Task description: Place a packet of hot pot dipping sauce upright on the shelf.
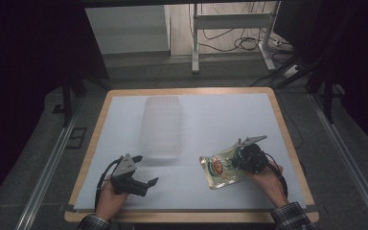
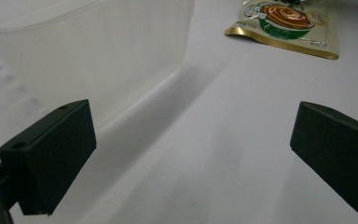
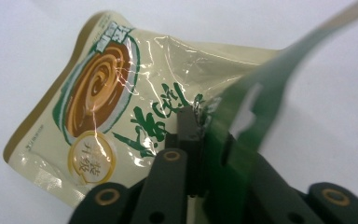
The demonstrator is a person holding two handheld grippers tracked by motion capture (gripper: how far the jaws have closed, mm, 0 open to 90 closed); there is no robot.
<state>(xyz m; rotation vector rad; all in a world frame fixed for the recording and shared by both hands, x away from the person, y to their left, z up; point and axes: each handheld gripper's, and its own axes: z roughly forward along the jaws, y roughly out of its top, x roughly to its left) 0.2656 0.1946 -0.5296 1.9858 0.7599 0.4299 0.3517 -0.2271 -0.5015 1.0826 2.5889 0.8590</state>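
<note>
The glossy, crinkled food pouch, cream with a brown swirl and gold edging, lies on the white table at the near right. The right gripper pinches its edge, jaws clamped tight. The grasp looks done; next comes a lift toward the translucent ribbed plastic bin. The left gripper waits beside the bin, jaws wide apart and empty.

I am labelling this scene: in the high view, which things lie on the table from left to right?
left gripper → clear plastic container → printed food pouch → right gripper, shut on the pouch's edge.
</note>
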